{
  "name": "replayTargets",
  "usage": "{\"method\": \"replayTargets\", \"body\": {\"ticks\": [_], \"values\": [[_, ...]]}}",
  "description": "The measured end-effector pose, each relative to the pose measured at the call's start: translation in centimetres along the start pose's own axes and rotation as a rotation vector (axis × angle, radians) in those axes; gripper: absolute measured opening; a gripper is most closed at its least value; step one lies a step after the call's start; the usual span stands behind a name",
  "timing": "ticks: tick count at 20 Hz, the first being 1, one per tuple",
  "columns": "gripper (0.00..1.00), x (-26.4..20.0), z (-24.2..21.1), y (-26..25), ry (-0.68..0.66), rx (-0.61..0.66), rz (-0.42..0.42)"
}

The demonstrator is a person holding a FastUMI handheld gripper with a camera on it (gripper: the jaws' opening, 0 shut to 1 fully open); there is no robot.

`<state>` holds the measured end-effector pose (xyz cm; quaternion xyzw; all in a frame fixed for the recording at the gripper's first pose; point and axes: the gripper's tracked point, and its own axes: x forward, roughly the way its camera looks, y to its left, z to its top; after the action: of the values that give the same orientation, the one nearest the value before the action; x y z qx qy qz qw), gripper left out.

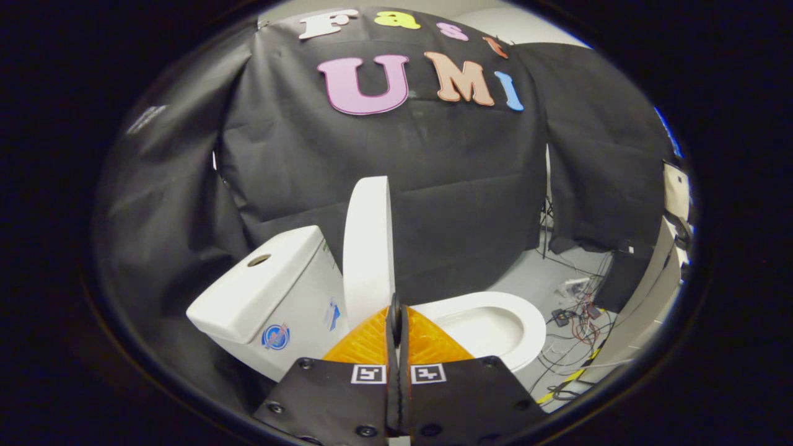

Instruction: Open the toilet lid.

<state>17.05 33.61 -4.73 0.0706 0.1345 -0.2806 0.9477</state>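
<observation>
The gripper [396,310] is clenched, its two fingers pressed flat together with nothing visible between them. The fingertips sit just in front of the lower edge of the toilet lid [369,248], which stands raised, close to upright, seen nearly edge-on; whether the tips touch it cannot be told. Beside the lid, on the fingers' left, is the toilet cistern [272,291], with a round flush-button hole in its top and stickers on its side. On the fingers' right the seat [526,322] lies down around the open bowl [480,328]. Beyond the bowl, loose cables [579,322] lie on the grey floor [533,272].
</observation>
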Motion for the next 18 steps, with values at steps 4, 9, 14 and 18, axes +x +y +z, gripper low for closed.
{"method": "replayTargets", "body": {"ticks": [4, 9, 14, 18], "values": [[0.0, -0.1, 0.0, 1.8, -0.009, -0.046, 0.015], [0.0, -0.2, -0.3, 4.1, -0.013, -0.073, 0.04], [0.01, -0.5, -0.8, 6.7, -0.018, -0.109, 0.055], [0.01, -0.4, -1.0, 7.6, -0.027, -0.138, 0.069]]}}
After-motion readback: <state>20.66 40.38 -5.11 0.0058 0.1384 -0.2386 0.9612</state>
